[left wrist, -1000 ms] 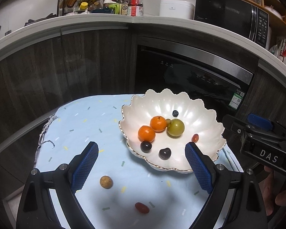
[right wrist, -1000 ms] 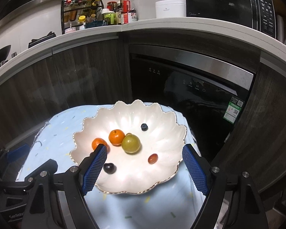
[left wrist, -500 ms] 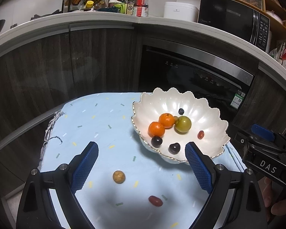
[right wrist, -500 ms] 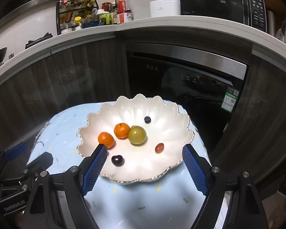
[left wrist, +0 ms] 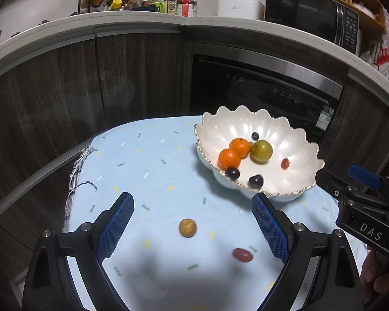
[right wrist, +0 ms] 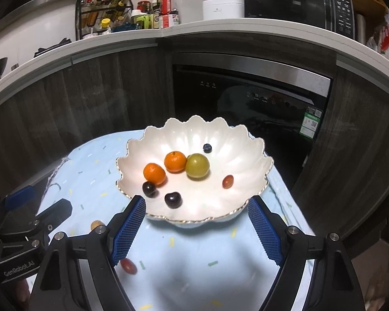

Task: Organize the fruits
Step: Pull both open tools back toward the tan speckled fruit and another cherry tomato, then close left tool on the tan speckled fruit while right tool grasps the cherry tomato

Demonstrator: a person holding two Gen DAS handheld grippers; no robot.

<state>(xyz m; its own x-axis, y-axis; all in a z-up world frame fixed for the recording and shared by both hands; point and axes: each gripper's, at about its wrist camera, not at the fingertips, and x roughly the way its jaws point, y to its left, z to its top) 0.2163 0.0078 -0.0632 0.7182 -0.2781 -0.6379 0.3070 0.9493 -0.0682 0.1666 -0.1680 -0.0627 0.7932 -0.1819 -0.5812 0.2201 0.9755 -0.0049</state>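
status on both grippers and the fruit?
Both hand-held grippers, left and right, open, empty. Brown fruit and red fruit outside bowl. Nothing blocking.

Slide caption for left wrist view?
Open left gripper over a tan fruit and red grape tomato; scalloped bowl beyond.

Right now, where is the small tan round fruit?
The tan round fruit lies on the light blue cloth, outside the white bowl, up-left of the red oval fruit in the left wrist view.
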